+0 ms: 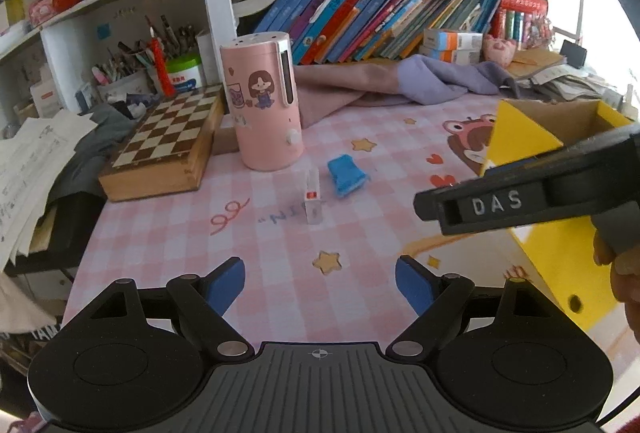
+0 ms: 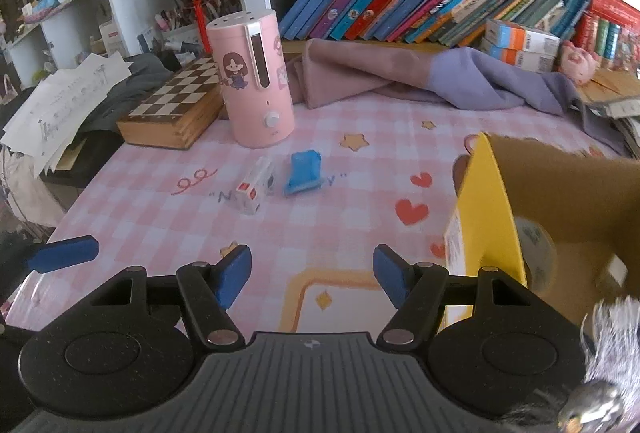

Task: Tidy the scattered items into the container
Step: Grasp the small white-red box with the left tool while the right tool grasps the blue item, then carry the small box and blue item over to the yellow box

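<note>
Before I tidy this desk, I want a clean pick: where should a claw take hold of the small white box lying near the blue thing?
Grip the white box across its two long sides, near the middle, coming down from above. It lies flat on the mat, narrow enough for the open left claw, and its long sides look clear; the blue thing lies just beyond it, apart.

Left gripper (image 1: 320, 283): blue pads spread wide, nothing between them, pitched downward toward 12 o'clock. Right gripper (image 2: 312, 275): blue pads parted somewhat less, likewise empty, pitched downward. In the left wrist view the right gripper's black body enters from 3 o'clock, a hand (image 1: 624, 273) gripping it.
</note>
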